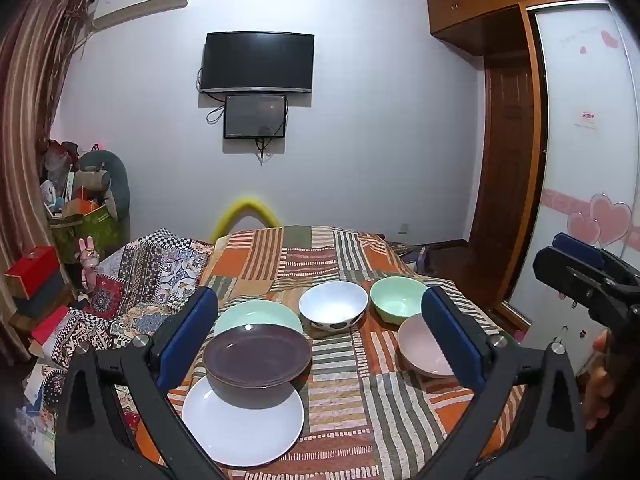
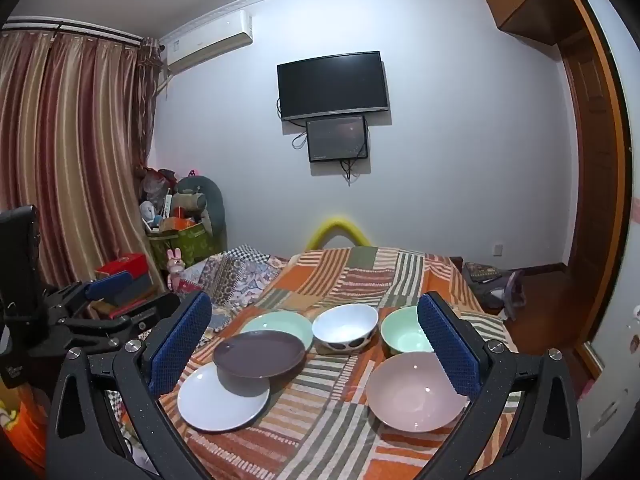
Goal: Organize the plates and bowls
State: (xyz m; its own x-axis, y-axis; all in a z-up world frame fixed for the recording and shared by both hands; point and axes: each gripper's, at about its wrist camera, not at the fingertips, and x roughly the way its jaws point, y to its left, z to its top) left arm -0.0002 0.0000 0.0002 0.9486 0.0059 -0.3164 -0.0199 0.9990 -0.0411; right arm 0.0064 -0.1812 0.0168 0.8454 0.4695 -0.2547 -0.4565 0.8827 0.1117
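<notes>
Left gripper [image 1: 320, 336] and right gripper [image 2: 314, 340]: fingers spread wide, nothing held, above the near edge of the patchwork striped bedspread [image 2: 340, 432]; dark brown round plate [image 1: 257, 357] overlaps white flat plate [image 1: 243, 424] and pale green plate [image 1: 258, 315]; white spotted bowl [image 1: 333, 307], mint bowl [image 1: 397, 299], pink bowl [image 2: 416, 390] lie apart to the right; likely step: pinch one rim squarely, lift level, since soft bedding may tip stacks; room: wall television [image 2: 333, 85], striped curtains [image 2: 68, 152], wooden wardrobe [image 1: 508, 160].

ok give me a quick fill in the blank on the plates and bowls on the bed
1. The brown plate rests partly on the ____ plate nearest the camera.
2. The bowl with dark spots stands between the green plate and the ____ bowl.
3. The number of bowls on the striped cover is ____.

Missing words: white; green; three
</notes>
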